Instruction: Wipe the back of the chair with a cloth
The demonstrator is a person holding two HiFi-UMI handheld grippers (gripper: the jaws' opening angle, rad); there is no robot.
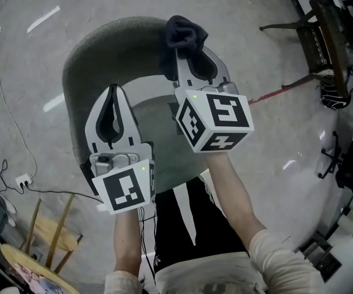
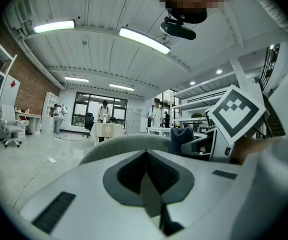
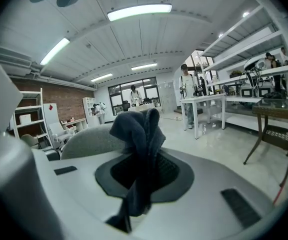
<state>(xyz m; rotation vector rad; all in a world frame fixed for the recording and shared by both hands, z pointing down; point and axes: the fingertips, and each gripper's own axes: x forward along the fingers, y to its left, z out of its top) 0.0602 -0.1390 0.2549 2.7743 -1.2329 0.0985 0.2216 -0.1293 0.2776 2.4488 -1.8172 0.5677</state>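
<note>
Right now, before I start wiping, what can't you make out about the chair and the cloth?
- Whether the cloth touches the chair back: the head view looks straight down, and in the right gripper view the bunched cloth covers the contact.
- The chair back's outer face: under its own rim in the head view.
- Most of the seat: covered by the left gripper and right gripper in the head view.

The head view looks steeply down on the chair back (image 1: pixel 103 41); both gripper views skim level over it.
</note>
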